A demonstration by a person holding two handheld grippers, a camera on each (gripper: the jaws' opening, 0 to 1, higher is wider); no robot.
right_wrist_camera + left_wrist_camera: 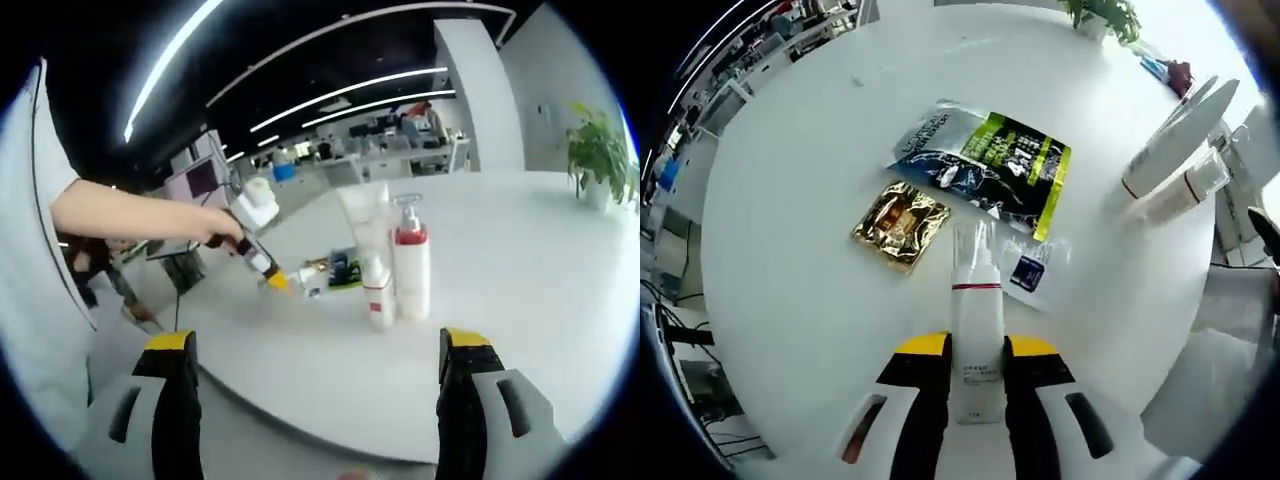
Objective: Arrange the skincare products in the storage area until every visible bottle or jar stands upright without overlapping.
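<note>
We see a broad round white table [790, 200] spreading across the left gripper view. On it, toward twelve o'clock from our left gripper [978, 385], lies a dark sachet with green and white print [990, 165], flat on the surface. At about eleven o'clock sits a crumpled gold foil packet [900, 225], just beside the dark sachet. A small clear packet with a blue label [1028, 270] lies at one o'clock, touching the dark sachet's lower edge. The left gripper's jaws are clamped on a white tube with a red band [975, 330], its clear cap pointing away toward twelve.

At two o'clock, well apart from the packets, stand a white tube [1175, 145] and a white pump bottle [1188, 190], side by side.

In the right gripper view the right gripper [315, 400] has its jaws spread wide, nothing between them. Ahead, at twelve o'clock, the same white tube [368, 255] and pump bottle [410, 265] stand upright, touching. At ten o'clock a person's hand [215, 230] holds the left gripper over the table.
</note>
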